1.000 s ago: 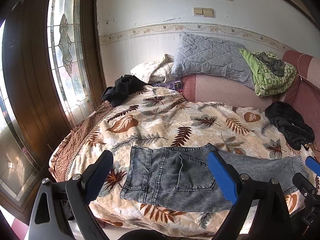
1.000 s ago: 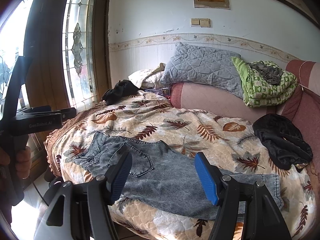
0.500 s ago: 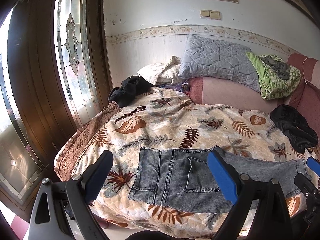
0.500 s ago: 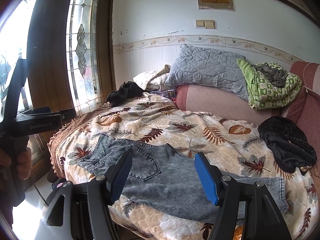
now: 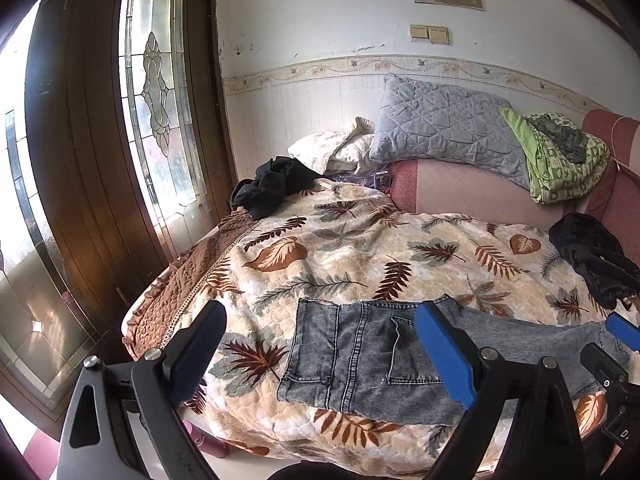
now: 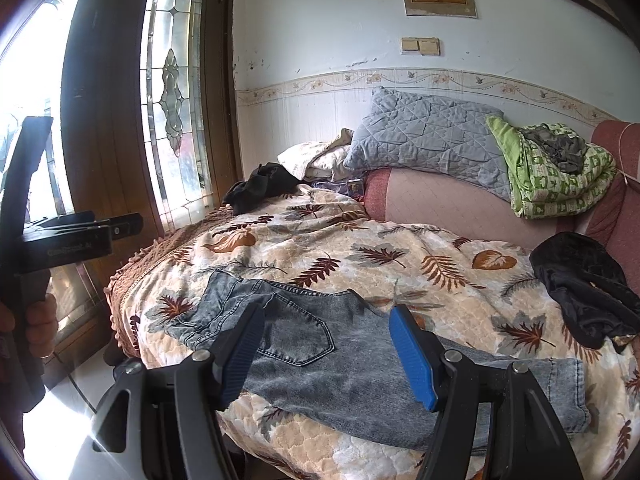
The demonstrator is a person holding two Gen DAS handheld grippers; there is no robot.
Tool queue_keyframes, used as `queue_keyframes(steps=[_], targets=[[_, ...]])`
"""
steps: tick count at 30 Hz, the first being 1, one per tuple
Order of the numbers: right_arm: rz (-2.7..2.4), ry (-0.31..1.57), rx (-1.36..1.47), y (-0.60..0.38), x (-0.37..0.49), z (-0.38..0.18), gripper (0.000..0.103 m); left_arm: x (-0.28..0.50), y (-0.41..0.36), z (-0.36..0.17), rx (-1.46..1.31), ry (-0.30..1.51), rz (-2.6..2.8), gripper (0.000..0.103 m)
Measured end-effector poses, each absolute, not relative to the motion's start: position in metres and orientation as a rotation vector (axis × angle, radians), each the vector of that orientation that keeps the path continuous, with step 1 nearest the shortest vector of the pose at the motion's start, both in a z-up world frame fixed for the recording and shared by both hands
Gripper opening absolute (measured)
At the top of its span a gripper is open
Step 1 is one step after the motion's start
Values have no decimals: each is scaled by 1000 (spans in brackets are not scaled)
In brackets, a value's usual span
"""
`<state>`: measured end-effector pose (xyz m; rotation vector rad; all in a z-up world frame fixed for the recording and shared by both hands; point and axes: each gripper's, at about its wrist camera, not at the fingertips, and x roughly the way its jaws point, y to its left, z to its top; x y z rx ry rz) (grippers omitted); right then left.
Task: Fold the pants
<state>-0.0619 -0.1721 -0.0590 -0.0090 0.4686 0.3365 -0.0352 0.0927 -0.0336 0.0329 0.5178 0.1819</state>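
Grey-blue denim pants lie flat near the front edge of the bed, folded lengthwise with one leg on the other, waist to the left and cuffs to the right; they also show in the right wrist view. My left gripper is open and empty, held back from the bed above the waist end. My right gripper is open and empty, held back over the middle of the pants. The left gripper's body shows at the left of the right wrist view.
The bed has a leaf-print cover. Black garments lie at its back left and right. A grey pillow and a green blanket rest on the pink headboard. A wooden door with glass stands at the left.
Both grippers have drawn back and up a little from the bed, so the pants look lower and farther. The pants have not moved, and both grippers stay open.
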Motion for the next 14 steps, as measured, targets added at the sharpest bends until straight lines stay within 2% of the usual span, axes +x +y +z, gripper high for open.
queue_keyframes(steps=[14], targets=[[333,454,29,-160,-40,-45,69,-56,102,-5,6,418,154,95]])
